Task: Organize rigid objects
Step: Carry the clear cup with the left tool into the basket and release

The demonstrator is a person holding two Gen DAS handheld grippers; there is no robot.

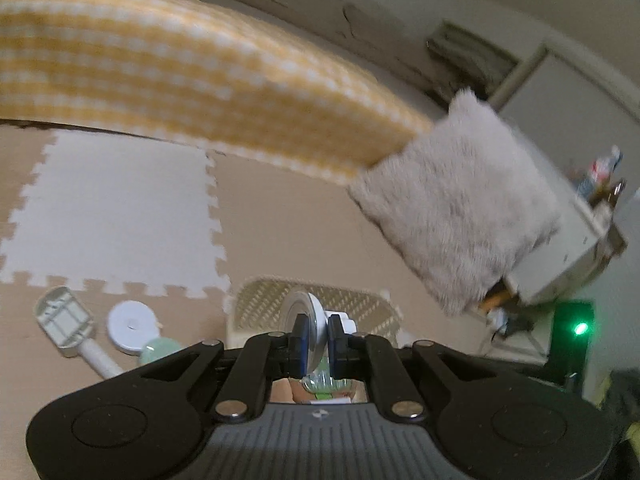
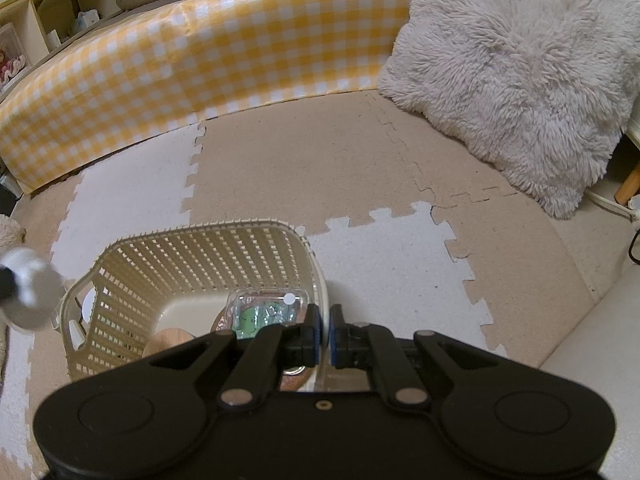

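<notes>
Two grippers clamped: left gripper (image 1: 316, 334) pinches white disc (image 1: 310, 322); right gripper (image 2: 325, 330) grips basket (image 2: 200, 256) rim.

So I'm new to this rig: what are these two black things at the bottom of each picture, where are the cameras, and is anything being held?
Each picture comes from a fisheye camera on a hand-held gripper, looking along its two fingers. No robot arm: a person carries one gripper per hand. In the left view, the left gripper is shut on a white disc-shaped object, above the cream basket. On the foam mat lie a white brush-like tool and a round white lid. In the right view, the right gripper is shut on the basket's rim; a clear packet lies inside.
</notes>
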